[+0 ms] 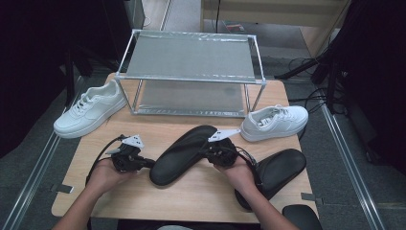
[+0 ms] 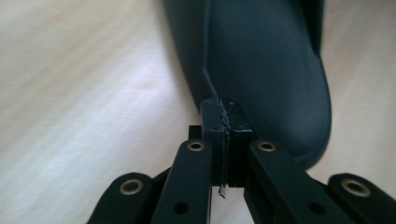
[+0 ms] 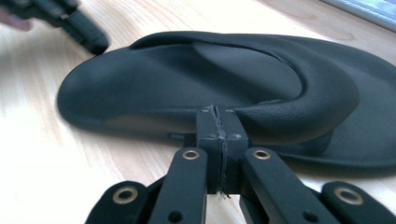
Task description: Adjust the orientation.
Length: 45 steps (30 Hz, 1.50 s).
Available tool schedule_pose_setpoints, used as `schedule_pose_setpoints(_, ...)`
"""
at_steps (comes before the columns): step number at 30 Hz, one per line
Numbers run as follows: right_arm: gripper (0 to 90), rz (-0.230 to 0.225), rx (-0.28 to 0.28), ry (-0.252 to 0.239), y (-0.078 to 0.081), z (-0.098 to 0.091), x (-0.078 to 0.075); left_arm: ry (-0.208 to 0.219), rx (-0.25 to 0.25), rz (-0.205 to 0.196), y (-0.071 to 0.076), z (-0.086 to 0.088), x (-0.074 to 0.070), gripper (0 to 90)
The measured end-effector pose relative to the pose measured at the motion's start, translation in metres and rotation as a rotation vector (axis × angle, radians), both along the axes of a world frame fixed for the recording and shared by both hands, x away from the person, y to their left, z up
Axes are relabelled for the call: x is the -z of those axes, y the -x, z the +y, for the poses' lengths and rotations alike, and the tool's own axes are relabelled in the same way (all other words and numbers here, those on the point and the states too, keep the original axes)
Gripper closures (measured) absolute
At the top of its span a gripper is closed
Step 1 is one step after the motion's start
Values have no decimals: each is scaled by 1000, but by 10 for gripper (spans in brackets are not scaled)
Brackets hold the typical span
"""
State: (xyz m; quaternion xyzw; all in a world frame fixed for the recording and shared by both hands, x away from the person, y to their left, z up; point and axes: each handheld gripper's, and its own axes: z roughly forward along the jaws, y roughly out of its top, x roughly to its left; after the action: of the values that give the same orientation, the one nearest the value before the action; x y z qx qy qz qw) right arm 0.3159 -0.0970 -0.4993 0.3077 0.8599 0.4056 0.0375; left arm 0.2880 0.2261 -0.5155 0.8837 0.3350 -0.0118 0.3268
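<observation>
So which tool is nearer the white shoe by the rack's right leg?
Right. The right tool sits just left of and below that white shoe, while the left tool is far across the table, beyond the black insole.

A metal rack [image 1: 190, 72] is seen at the tabletop's [image 1: 143, 191] far edge; white sneakers [image 1: 90, 108] [image 1: 274, 122] are placed either side of it.

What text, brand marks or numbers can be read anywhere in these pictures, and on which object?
None can be read.
White sneakers, left and right: no legible logo or lettering.
Black insoles, centre and right: plain in all views.
Metal rack: unmarked.
Small object on the floor behind the rack: too small and blurred to read.
</observation>
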Motion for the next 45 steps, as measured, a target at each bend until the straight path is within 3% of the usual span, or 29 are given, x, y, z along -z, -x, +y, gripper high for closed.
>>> schedule_pose_setpoints(2, 900, 1, 9, 1, -2, -2, 0, 9, 11, 28, 0, -2, 0, 900)
schedule_pose_setpoints(4, 900, 12, 9, -5, -4, -3, 0, 14, 7, 27, -2, -2, -1, 900)
schedule_pose_setpoints(7, 900, -5, 5, 1, -3, -3, -1, 2, -15, 2, -6, -1, -5, 900)
schedule_pose_setpoints(11, 900, -9, 23, -3, -2, -6, -2, 17, -42, -32, -15, 0, -8, 900)
schedule_pose_setpoints(17, 900, 1, 53, -21, 9, -12, 2, 14, -48, -52, -34, -7, -9, 900)
schedule_pose_setpoints(22, 900, -16, 61, -11, 21, -7, 7, 4, -37, -44, -50, -13, -5, 899)
schedule_pose_setpoints(28, 900, -21, 99, -29, 17, -5, 12, 15, -22, -31, -62, -19, -1, 897)
schedule_pose_setpoints(29, 900, -10, 105, -38, 16, -6, 12, -5, -16, -25, -64, -21, 0, 896)
schedule_pose_setpoints(33, 900, 29, 108, -78, 14, -5, 14, -15, 6, -17, -66, -29, 2, 895)
schedule_pose_setpoints(39, 900, 22, 103, -69, 13, -5, 15, -21, 29, -13, -61, -34, 2, 898)
schedule_pose_setpoints(45, 900, 21, 92, -67, 11, -1, 15, -37, 18, -18, -51, -32, 1, 899)
